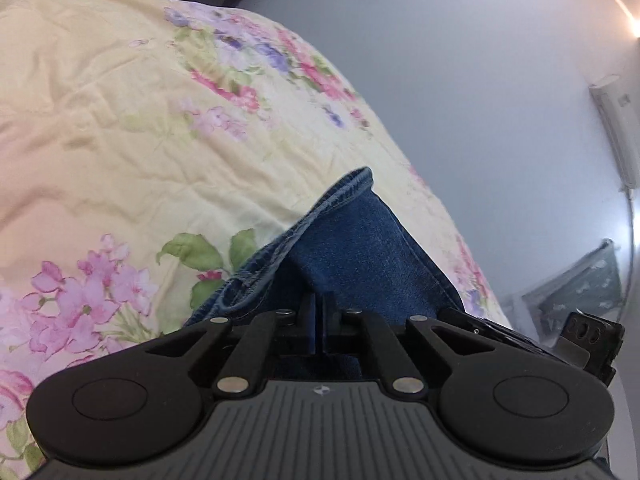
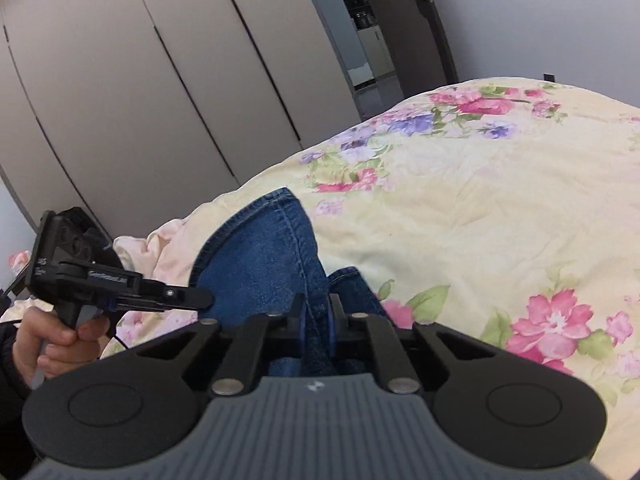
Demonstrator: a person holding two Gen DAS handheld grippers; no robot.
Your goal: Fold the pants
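The blue jeans (image 2: 264, 252) lie on the bed's floral quilt (image 2: 500, 208), their hemmed leg end pointing away toward the upper middle of both frames, long axis running from the fingers outward. The left hand-held gripper (image 1: 319, 304) and the right hand-held gripper (image 2: 316, 308) are each clamped narrow on denim. A hand (image 2: 48, 340) grips the left tool's handle at lower left.
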